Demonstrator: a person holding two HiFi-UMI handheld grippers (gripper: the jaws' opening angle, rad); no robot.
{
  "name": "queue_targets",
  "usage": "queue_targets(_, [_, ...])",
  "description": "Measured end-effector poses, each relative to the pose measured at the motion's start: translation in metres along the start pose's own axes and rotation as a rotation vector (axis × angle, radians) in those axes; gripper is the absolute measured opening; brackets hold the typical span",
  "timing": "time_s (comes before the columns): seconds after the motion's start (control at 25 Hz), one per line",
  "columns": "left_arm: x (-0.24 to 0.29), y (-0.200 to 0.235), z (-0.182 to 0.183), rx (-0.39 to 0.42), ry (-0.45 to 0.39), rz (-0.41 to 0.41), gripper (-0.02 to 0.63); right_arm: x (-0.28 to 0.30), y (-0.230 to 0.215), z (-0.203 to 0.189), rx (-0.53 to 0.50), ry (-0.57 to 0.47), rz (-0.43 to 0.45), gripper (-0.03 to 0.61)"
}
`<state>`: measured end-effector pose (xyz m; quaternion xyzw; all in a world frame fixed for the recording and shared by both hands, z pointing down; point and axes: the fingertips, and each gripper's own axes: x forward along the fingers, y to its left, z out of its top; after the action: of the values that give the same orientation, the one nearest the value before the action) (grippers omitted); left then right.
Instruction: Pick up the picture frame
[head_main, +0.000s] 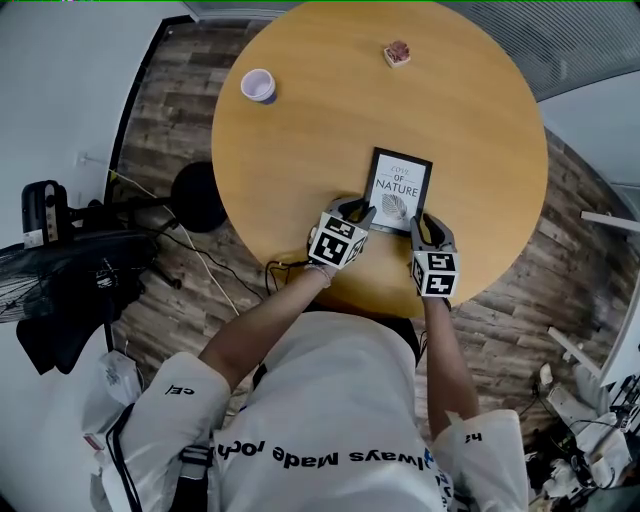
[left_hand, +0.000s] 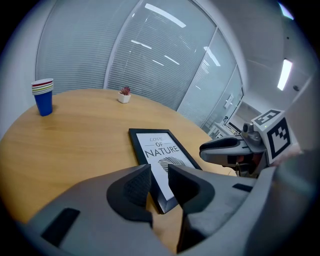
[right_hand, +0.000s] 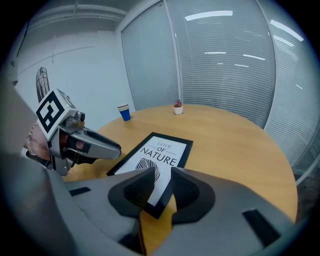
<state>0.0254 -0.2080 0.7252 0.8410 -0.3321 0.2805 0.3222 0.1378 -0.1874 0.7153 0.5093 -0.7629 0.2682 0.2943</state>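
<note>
My left claw (left_hand: 159, 184) and right claw (right_hand: 162, 185): each narrowly apart, a near corner of the picture frame (head_main: 398, 190) (lying flat) showing in the gap. Round wooden surface (head_main: 300, 160); blinds (left_hand: 95, 45) ahead.

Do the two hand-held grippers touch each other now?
Apart. The head view shows a clear gap between the left hand-held gripper and the right hand-held gripper.

A round wooden table (head_main: 300, 150) bears stacked cups (head_main: 259, 85) and a small potted plant (head_main: 397, 53), well apart.
</note>
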Motion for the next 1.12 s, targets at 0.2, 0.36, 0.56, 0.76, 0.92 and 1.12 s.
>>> queue_targets(0.2, [0.009, 0.004, -0.01, -0.014, 0.028, 0.009, 0.109, 0.01, -0.004, -0.011, 0.021, 0.03, 0.004, 0.113])
queue_targets(0.36, [0.016, 0.007, -0.015, -0.025, 0.042, 0.012, 0.112, 0.017, -0.007, -0.016, 0.036, 0.046, 0.003, 0.123])
queue_targets(0.56, [0.021, 0.01, -0.017, -0.036, 0.054, 0.018, 0.115, 0.025, -0.011, -0.022, 0.056, 0.064, -0.001, 0.127])
queue_targets(0.76, [0.028, 0.014, -0.021, -0.043, 0.075, 0.023, 0.115, 0.032, -0.015, -0.029, 0.081, 0.084, -0.008, 0.127])
queue_targets(0.92, [0.03, 0.016, -0.023, -0.033, 0.079, 0.022, 0.115, 0.036, -0.016, -0.034, 0.103, 0.094, -0.011, 0.129])
queue_targets(1.12, [0.029, 0.015, -0.023, -0.028, 0.084, 0.017, 0.114, 0.033, -0.017, -0.034, 0.114, 0.095, -0.013, 0.126])
